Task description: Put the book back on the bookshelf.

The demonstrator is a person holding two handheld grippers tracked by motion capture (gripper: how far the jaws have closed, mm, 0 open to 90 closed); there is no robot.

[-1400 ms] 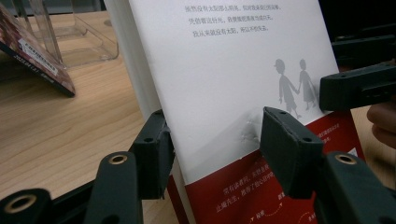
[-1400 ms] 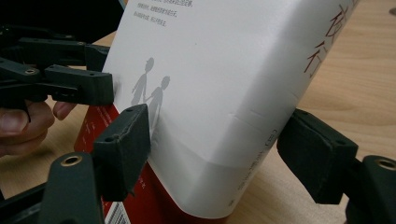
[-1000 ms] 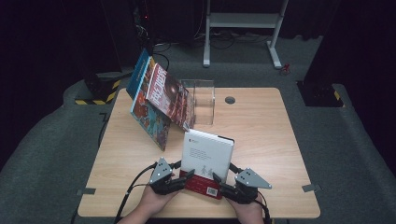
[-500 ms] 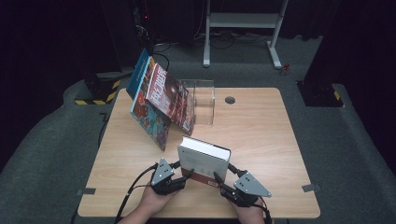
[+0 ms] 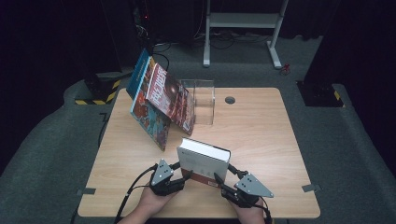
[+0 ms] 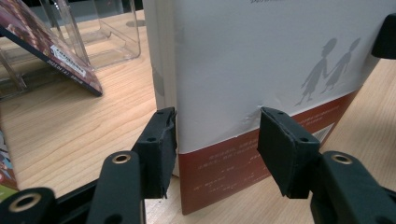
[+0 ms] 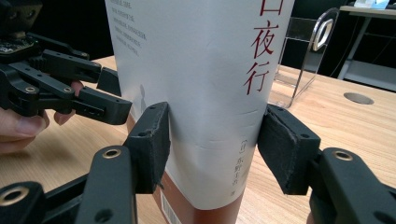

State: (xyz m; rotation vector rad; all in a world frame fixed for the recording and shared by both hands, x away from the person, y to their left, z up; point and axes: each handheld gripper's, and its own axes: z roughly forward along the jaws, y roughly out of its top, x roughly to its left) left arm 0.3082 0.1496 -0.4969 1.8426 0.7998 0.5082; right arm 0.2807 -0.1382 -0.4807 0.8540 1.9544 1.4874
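Note:
A thick white book [image 5: 203, 163] with a red band along its bottom stands upright near the front edge of the wooden table [image 5: 280, 140]. My left gripper [image 5: 183, 170] holds its left corner. In the left gripper view, one jaw lies on the page-edge side and the other dents the cover [image 6: 261, 56] of the book. My right gripper [image 5: 225, 172] has just been closing. Its jaws now press both sides of the spine [image 7: 196, 70], which carries red characters. The left gripper [image 7: 70, 93] and fingers of the hand holding it appear at the left of the right gripper view.
Several magazines [image 5: 161, 100] lean against a clear acrylic stand [image 5: 203, 100] at the back left of the table. A round cable hole [image 5: 229, 100] sits behind the stand. A white metal frame [image 5: 243, 28] stands on the floor beyond the table.
The book has tipped from leaning back, cover up, to standing upright. The right gripper's jaws have come in onto the spine. Both hands stay where they were.

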